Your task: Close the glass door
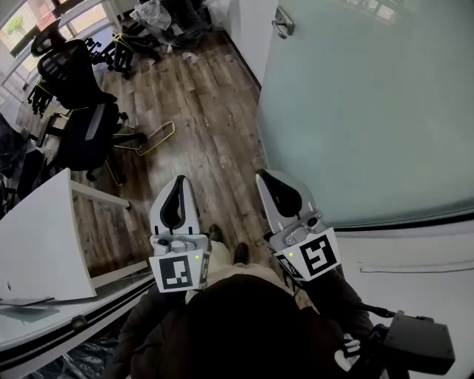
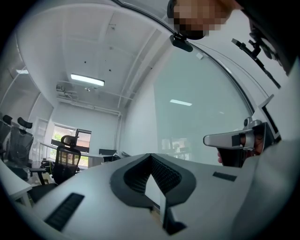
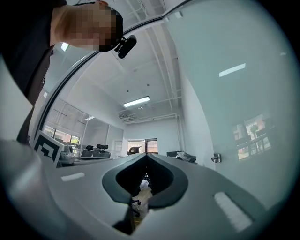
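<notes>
Now we hold the left gripper (image 1: 180,181) and the right gripper (image 1: 264,176) side by side, the fingers (image 1: 191,211) of both pressed together on nothing. The glass door (image 1: 370,111) stands just right of the right gripper.

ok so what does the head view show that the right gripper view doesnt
Only the head view: the wooden floor, the white desk, the person's shoes and the left gripper with its jaws together.
Only the right gripper view: the ceiling light and the head camera.
Both: the frosted glass door, its handle, the black office chairs and the right gripper, jaws together on nothing.
</notes>
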Demonstrator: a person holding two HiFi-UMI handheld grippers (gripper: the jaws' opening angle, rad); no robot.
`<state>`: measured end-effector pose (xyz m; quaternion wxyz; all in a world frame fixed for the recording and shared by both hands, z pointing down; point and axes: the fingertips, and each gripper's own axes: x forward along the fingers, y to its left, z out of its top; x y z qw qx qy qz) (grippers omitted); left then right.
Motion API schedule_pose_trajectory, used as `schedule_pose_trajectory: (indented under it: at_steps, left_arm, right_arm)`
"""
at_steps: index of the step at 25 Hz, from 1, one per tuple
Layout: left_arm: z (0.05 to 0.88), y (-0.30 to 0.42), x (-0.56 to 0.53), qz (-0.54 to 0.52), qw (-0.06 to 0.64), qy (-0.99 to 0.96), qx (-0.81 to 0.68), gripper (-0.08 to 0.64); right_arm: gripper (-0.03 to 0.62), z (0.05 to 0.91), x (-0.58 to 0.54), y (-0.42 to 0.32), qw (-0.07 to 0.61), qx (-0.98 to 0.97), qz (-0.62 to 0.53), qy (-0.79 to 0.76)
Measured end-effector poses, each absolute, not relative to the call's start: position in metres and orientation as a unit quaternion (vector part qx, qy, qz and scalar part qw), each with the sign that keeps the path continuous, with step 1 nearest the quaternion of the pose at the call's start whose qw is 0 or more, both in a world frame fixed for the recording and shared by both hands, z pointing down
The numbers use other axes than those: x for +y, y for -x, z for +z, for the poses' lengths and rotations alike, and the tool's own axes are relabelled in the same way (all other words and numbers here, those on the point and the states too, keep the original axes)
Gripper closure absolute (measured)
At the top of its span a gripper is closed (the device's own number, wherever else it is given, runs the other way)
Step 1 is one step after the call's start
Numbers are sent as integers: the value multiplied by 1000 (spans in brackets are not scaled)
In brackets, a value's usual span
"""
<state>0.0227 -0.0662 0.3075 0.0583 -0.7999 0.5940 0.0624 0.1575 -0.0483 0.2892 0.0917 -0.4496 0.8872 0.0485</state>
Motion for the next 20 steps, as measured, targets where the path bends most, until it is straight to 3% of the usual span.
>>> schedule_pose_trajectory:
  at_steps: [20]
  left_arm:
    - [289, -47, -465, 92, 40, 841, 532, 564]
  right_arm:
    - [592, 274, -425, -172, 43, 861, 25, 507]
